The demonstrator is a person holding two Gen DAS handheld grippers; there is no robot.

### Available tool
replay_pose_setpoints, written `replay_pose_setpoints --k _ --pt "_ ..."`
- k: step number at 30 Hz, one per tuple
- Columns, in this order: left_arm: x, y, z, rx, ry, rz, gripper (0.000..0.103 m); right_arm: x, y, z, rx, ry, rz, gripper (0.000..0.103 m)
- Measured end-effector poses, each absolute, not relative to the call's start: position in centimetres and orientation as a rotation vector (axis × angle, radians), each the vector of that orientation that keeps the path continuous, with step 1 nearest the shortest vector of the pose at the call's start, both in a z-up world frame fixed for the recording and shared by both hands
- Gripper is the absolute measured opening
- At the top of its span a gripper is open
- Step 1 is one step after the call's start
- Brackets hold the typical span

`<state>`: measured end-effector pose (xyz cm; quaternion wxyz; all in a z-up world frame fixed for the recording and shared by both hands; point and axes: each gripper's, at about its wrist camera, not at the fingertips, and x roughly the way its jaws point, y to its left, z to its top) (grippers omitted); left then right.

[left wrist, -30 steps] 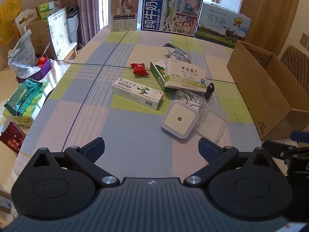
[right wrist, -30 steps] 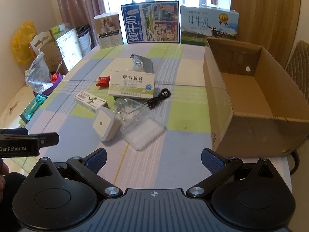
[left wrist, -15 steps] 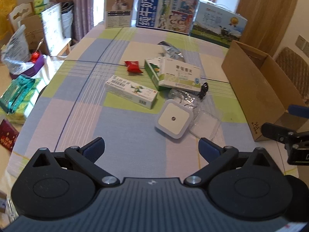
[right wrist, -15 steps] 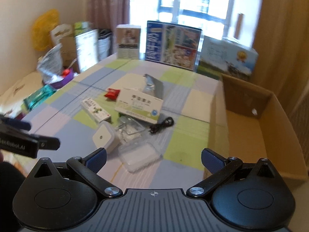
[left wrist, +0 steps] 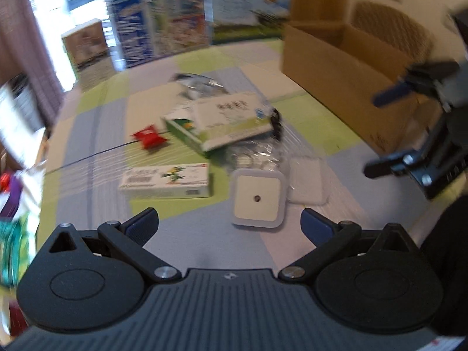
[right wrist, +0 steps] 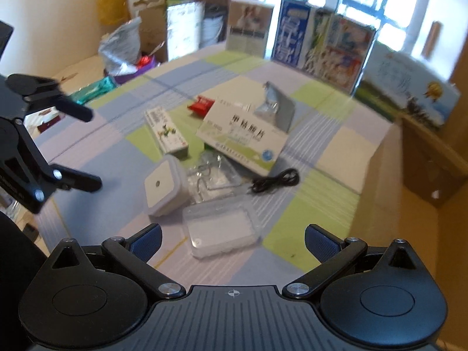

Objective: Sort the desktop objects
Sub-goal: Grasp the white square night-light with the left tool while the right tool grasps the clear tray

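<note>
A pile of small items lies on the checked tablecloth. A white square night light (left wrist: 257,199) (right wrist: 163,187) sits just ahead of my open left gripper (left wrist: 229,223) (right wrist: 87,146). Right in front of my open right gripper (right wrist: 234,239) (left wrist: 380,131) lies a clear plastic case (right wrist: 222,231) (left wrist: 307,181). Behind them are a long white-green medicine box (left wrist: 166,182) (right wrist: 166,134), a bigger white-green box (left wrist: 231,120) (right wrist: 242,137), a red packet (left wrist: 149,139) (right wrist: 200,105), a black cable (right wrist: 275,181) and a silver foil bag (right wrist: 275,102). Neither gripper holds anything.
An open cardboard box (left wrist: 336,73) (right wrist: 409,190) stands on the table's right side. Milk cartons (right wrist: 321,46) and a smaller printed box (right wrist: 248,29) line the far edge. Bags and packets (right wrist: 122,49) crowd the floor to the left. A crumpled clear wrapper (right wrist: 213,172) lies beside the night light.
Both grippers have moved forward and lower toward the pile, and both views are motion-blurred. The left view has swung right. Both grippers stay open and the objects have not moved.
</note>
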<state>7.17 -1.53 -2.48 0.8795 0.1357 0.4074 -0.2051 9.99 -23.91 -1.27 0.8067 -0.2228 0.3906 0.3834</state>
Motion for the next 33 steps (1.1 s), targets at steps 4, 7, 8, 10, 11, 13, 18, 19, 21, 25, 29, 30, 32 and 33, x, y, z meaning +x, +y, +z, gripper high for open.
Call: replay_pose_setpoints --k 4,7,8,10,11,13,18,19,21,25,29,30,32,33 --pt "9.0 -3.1 -5.1 0.348 0.892 -0.504 0.099 10.9 -22.9 -2.7 -0.539 0.841 0.865 0.101" --pt "10.0 -4.1 -7.1 0.392 0.921 -0.535 0.09 11.6 -22.2 -3.9 -0.576 0.854 0.905 0.101" --pt "10.2 -4.4 -7.6 0.413 0.917 -0.543 0.088 11.9 -22.0 -4.4 -0.587 0.862 0.918 0.101" --pt "10.5 -4.7 -8.4 0.433 0.908 -0.558 0.084 12.2 -21.7 -5.1 -0.611 0.867 0.93 0.1" --pt "10.7 -4.8 -8.7 0.423 0.91 -0.569 0.081 12.3 -21.5 -5.4 -0.624 0.869 0.939 0.1" --pt "11.1 -4.8 -9.1 0.404 0.915 -0.581 0.077 12.7 -21.3 -6.1 -0.642 0.878 0.952 0.1" --pt "11.7 -4.8 -9.6 0.391 0.906 -0.584 0.062 13.2 -20.6 -7.1 -0.671 0.887 0.972 0.099" --pt "11.7 -4.7 -9.7 0.386 0.905 -0.582 0.062 13.3 -20.5 -7.3 -0.677 0.891 0.979 0.099" --pt "11.7 -4.6 -9.7 0.382 0.9 -0.585 0.061 13.5 -20.1 -7.8 -0.688 0.9 0.985 0.098" --pt "11.6 -4.3 -9.6 0.383 0.894 -0.58 0.061 14.1 -19.5 -8.5 -0.692 0.917 0.99 0.098" --pt "11.8 -3.9 -9.5 0.349 0.886 -0.576 0.066 14.4 -18.9 -9.1 -0.704 0.927 0.995 0.094" --pt "11.9 -3.9 -9.4 0.338 0.884 -0.574 0.066 14.5 -18.8 -9.3 -0.711 0.929 0.993 0.092" --pt "12.2 -3.9 -9.4 0.326 0.884 -0.573 0.066 14.8 -18.6 -9.6 -0.721 0.94 0.993 0.084" --pt "12.3 -3.9 -9.5 0.327 0.882 -0.57 0.066 14.8 -18.5 -9.6 -0.72 0.94 0.993 0.084"
